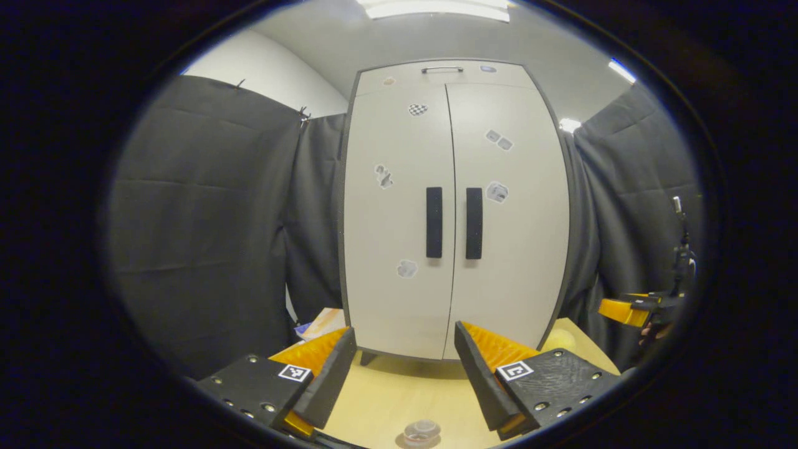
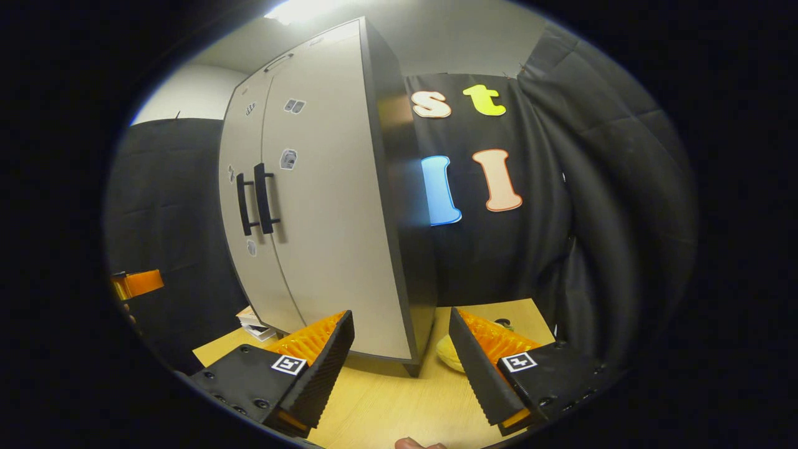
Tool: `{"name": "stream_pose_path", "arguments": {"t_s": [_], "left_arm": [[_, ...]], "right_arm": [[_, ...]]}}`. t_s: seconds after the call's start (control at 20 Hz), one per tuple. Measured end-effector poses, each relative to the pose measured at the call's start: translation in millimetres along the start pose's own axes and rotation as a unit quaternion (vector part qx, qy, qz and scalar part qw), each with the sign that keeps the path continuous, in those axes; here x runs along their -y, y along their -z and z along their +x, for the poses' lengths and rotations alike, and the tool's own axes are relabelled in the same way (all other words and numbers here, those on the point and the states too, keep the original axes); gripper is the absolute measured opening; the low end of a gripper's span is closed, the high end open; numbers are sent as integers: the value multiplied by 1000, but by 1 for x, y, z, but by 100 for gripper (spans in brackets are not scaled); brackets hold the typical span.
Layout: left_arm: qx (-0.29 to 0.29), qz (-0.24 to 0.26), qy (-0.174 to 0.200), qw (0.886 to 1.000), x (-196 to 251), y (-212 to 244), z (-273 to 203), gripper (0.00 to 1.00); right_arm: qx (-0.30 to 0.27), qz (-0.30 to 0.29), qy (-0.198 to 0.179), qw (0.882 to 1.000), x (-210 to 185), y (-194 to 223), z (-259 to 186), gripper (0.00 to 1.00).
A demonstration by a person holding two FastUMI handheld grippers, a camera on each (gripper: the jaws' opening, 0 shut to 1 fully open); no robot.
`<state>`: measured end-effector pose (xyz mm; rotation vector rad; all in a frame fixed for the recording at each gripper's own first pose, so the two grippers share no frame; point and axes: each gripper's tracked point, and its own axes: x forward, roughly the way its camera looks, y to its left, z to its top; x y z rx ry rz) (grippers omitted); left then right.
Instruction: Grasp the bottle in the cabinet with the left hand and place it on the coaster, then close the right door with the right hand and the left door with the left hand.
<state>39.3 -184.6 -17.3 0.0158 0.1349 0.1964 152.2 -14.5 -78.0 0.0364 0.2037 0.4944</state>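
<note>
Pale wooden table carries a matte light-grey two-door cabinet, doors shut; black cloth walls; left gripper and right gripper both spread, empty.

Pale wooden table, white two-door cabinet standing on it with both doors shut, small clear round coaster at the near edge, yellow object beside the cabinet's right corner, papers at its left

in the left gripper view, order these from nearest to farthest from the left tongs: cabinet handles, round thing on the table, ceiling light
1. Round thing: on the table, just in front of the left tongs.
2. Cabinet handles: mid-height on the closed doors, straight ahead.
3. Ceiling light: overhead, above the cabinet.
</note>
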Motion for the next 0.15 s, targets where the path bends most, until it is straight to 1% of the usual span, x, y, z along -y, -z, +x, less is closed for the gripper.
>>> {"name": "stream_pose_path", "arguments": {"t_s": [0.1, 0.15], "left_arm": [[-3, -1, -7, 1000, -4, 3, -2, 98], [-3, -1, -11, 1000, -5, 3, -2, 87]], "right_arm": [[-1, -6, -6, 1000, -3, 2, 0, 98], [-2, -6, -8, 1000, -3, 2, 1, 98]]}}
